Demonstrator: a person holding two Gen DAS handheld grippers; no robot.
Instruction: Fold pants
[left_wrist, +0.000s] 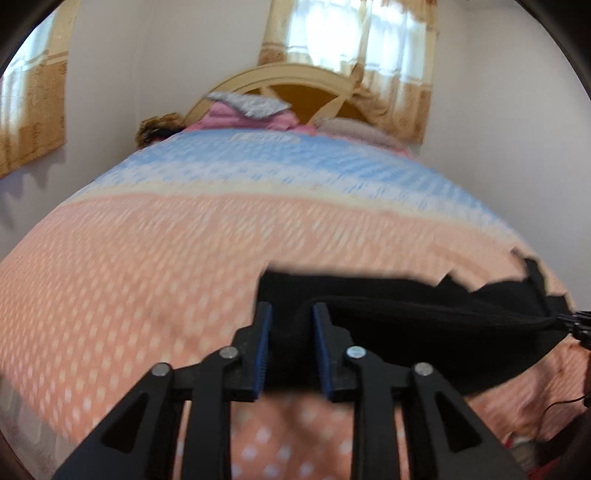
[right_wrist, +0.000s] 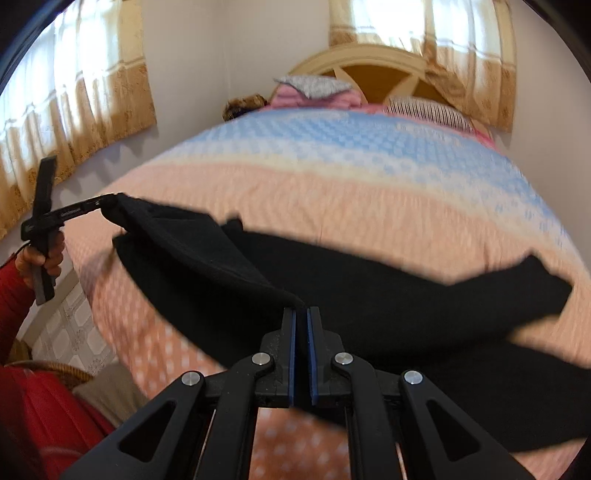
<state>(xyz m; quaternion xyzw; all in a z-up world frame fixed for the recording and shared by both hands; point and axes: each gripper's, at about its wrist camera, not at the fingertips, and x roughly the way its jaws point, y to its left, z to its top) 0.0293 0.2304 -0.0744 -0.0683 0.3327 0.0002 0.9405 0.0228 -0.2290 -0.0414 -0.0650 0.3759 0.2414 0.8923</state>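
Black pants (right_wrist: 369, 288) lie across the near part of a bed with a peach and blue patterned cover (right_wrist: 332, 199). My right gripper (right_wrist: 301, 314) is shut on an edge of the pants and holds it lifted. My left gripper (left_wrist: 291, 314) has black fabric of the pants (left_wrist: 406, 317) between its blue pads, which stand a little apart around it. In the right wrist view the left gripper (right_wrist: 110, 201) holds the other end of the same lifted edge at the far left, so the edge hangs taut between both grippers. The pant legs trail off to the right.
A cream wooden headboard (right_wrist: 369, 62) stands at the far end, with pink bedding and a grey cushion (right_wrist: 314, 86) in front of it. Curtained windows (right_wrist: 74, 96) line the walls. A wicker basket (right_wrist: 48, 373) and tiled floor lie at the bed's left side.
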